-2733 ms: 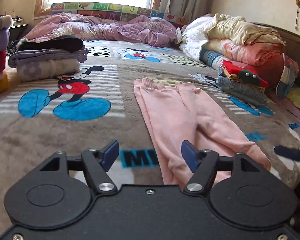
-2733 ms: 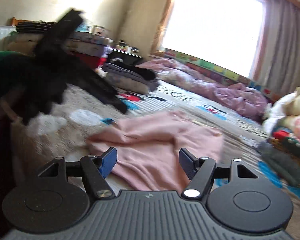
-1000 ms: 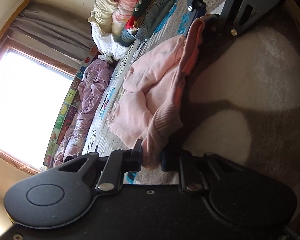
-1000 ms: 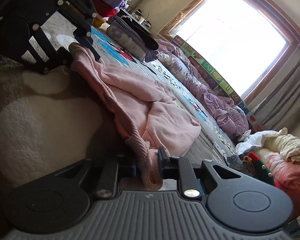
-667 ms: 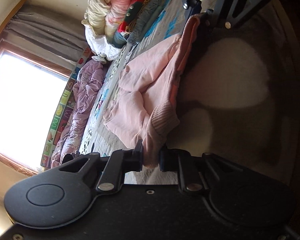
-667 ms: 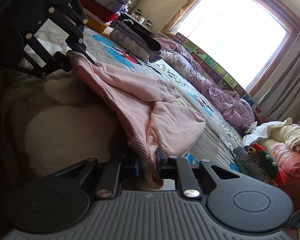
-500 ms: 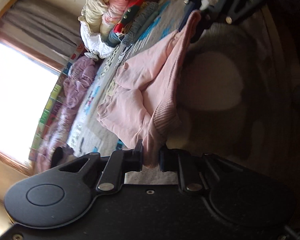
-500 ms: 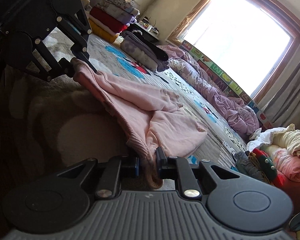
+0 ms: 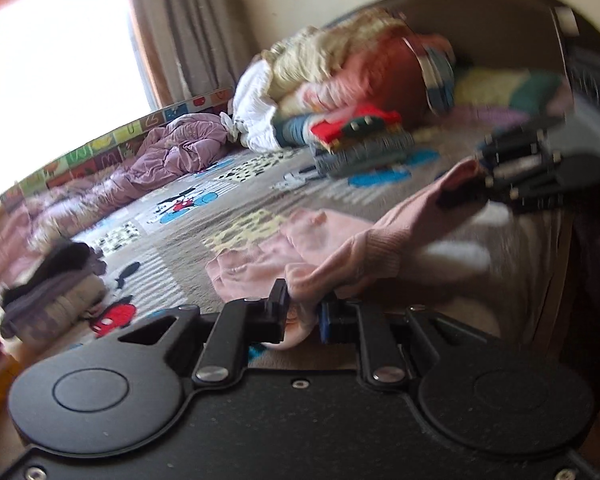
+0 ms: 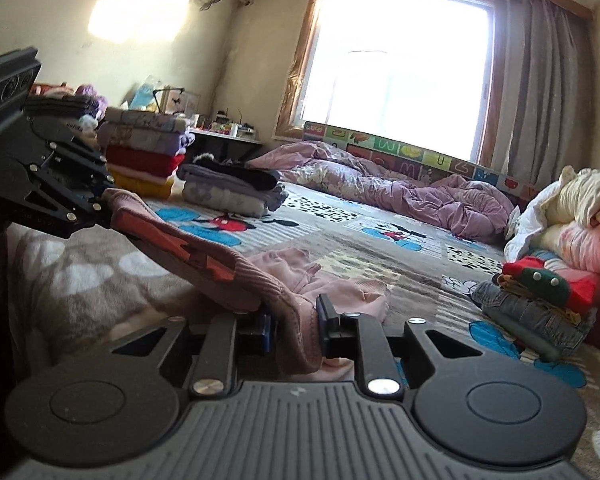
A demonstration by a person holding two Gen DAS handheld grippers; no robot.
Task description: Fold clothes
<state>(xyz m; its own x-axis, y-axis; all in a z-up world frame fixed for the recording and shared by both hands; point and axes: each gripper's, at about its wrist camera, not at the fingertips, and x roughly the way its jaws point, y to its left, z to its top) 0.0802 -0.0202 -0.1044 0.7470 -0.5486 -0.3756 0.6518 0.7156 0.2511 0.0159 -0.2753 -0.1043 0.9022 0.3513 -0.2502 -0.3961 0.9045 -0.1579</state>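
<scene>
Pink pants point(image 10: 204, 264) were pinched at the ribbed waistband by both grippers, w/ the band stretched in a sagging line between them and the legs trailing onto the blanket point(image 10: 340, 236) beyond. Left gripper point(image 9: 304, 312) had its jaws narrow, clamped on one end of the waistband; a fold of pink cloth bulged out under the pads. Right gripper point(image 10: 296, 328) gripped the other end; its jaws had just opened a little further but the ribbed cloth still filled the gap and both pads pressed on it. From the right wrist view the left gripper sat at far left, higher than the bed surface, w/ the band rising up to it; from the left wrist view the right gripper showed at upper right, blurred, band end in its tips. Both pointed roughly level, slightly down, approx. facing across the bed toward the window point(image 10: 400, 68). Room to move: open blanket ahead of the pants up to the crumpled purple quilt point(image 10: 400, 192) below the window. Left edge crowded by a folded stack point(image 10: 144, 152) of purple, red and yellow items, and a smaller grey pile point(image 10: 228, 192) just beside it. Right edge taken by a heap of bedding point(image 10: 580, 220) and a folded jeans-and-red bundle point(image 10: 536, 300) in front of it. The pants' legs lay bunched, well apart from both sides' piles.
</scene>
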